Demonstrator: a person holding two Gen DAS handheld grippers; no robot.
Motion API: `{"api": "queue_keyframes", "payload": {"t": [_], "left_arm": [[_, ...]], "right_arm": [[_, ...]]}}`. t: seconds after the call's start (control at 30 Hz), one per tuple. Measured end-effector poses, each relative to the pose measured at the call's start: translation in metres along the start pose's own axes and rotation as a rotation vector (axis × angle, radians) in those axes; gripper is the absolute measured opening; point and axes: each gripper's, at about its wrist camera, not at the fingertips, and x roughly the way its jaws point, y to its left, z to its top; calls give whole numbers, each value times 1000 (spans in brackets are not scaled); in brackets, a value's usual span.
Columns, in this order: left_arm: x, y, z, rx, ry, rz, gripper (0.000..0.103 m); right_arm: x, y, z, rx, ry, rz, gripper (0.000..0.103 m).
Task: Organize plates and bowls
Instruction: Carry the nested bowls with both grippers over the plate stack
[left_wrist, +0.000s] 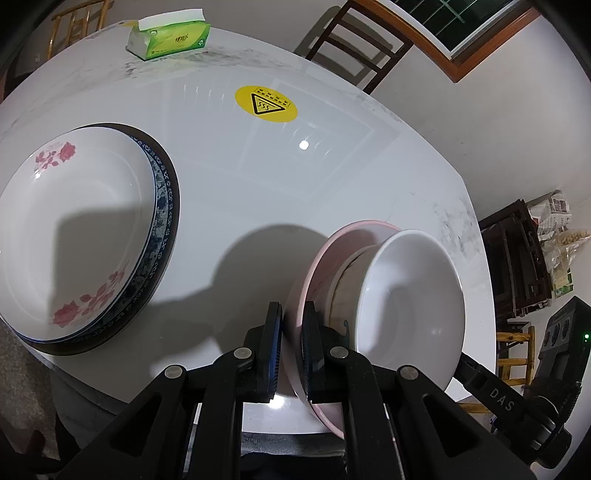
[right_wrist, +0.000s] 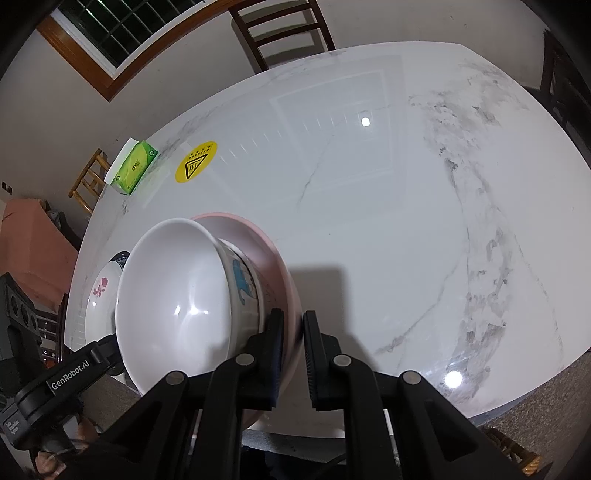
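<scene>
Two grippers clamp one pink bowl from opposite rims. In the left wrist view the left gripper (left_wrist: 292, 332) has its pads pinched on the pink bowl's (left_wrist: 321, 258) rim at lower centre; a white bowl (left_wrist: 410, 295) with a printed outer wall sits nested inside it. In the right wrist view the right gripper (right_wrist: 293, 332) is closed on the same pink rim (right_wrist: 284, 266), with the white bowl (right_wrist: 173, 295) to its left. The nested pair sits at the near edge of the table; whether it rests on the surface or is lifted, cannot tell.

Surface: glossy white marble-pattern table (left_wrist: 332, 177), grey veining heavy on the right of the right wrist view (right_wrist: 480, 221). Round yellow hot-surface sticker (left_wrist: 266, 103) upper centre. Green tissue pack (left_wrist: 170, 35) at the far edge, upper left. Left of frame: a white rose-pattern plate (left_wrist: 74, 229) stacked on a blue-and-white rimmed plate (left_wrist: 168, 206).

Room: dark wooden chair (left_wrist: 354, 48) behind the table, wood-framed window (left_wrist: 461, 29) upper right, plain pale walls, dark wooden furniture (left_wrist: 517, 258) with bags at far right.
</scene>
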Motion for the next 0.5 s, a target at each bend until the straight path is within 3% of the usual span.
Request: {"api": "queue_keyframes", "payload": {"t": [0.5], "left_arm": [[1,0,2,4,11,-4,6]], "right_arm": [[1,5,3,2,11,-15,11]]}}
